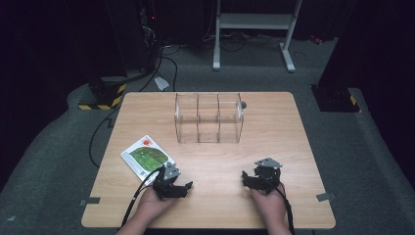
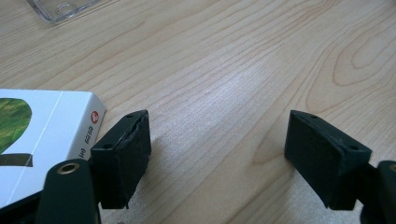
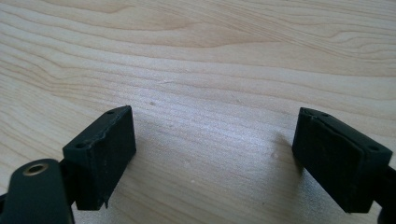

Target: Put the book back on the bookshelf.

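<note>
Lying flat at the lower left of the pale wooden worktop (image 1: 274, 147) in the high view, the white card box with a green leaf picture (image 1: 148, 157) is the thing nearest to either hand, and it sits just up and to the left of the left gripper (image 1: 180, 186). The box's long axis runs on a slant, from the upper right down toward the lower left of that frame. In the left gripper view the same box (image 2: 42, 140) fills the lower left corner, with its near edge just beside the left finger (image 2: 123, 156), apart from it as far as can be judged, and no part of it between the two fingers. Those fingers stand wide and hold nothing, with bare wood between them. A grasp would probably need this hand to swing left so the fingers straddle the box's narrow width.

The right gripper (image 1: 252, 179) rests well apart from the box, at the lower right of the high view, and is clearly the farther one. Its fingers (image 3: 100, 154) also stand wide over bare wood, holding nothing. A clear plastic organiser with three compartments (image 1: 209, 118) stands at the upper middle of the worktop, well away from both hands.
</note>
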A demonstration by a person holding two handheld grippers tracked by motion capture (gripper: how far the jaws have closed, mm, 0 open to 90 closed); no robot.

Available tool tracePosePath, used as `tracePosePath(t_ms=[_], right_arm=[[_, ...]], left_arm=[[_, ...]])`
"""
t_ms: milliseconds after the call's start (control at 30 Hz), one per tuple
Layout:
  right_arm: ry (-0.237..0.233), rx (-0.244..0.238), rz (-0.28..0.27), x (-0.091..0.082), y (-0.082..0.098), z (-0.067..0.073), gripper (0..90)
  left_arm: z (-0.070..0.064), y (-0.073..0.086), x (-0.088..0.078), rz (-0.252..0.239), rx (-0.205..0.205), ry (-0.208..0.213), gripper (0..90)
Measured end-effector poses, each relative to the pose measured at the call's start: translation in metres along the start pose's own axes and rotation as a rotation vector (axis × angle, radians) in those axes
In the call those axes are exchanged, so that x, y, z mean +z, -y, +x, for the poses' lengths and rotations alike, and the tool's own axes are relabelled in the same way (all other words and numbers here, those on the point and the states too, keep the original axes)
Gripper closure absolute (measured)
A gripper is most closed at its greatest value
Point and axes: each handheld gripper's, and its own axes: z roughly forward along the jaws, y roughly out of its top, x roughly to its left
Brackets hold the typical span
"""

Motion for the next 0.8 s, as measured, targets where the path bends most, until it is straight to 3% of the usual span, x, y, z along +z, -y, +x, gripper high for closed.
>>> tracePosePath(t_ms=[800], right_arm=[[0.001, 0.010, -0.001, -0.0034, 0.0033, -0.0004, 13.9]], left_arm=[[-0.0011, -0.0023, 0.0014, 0.009, 0.003, 0.009, 22.0]])
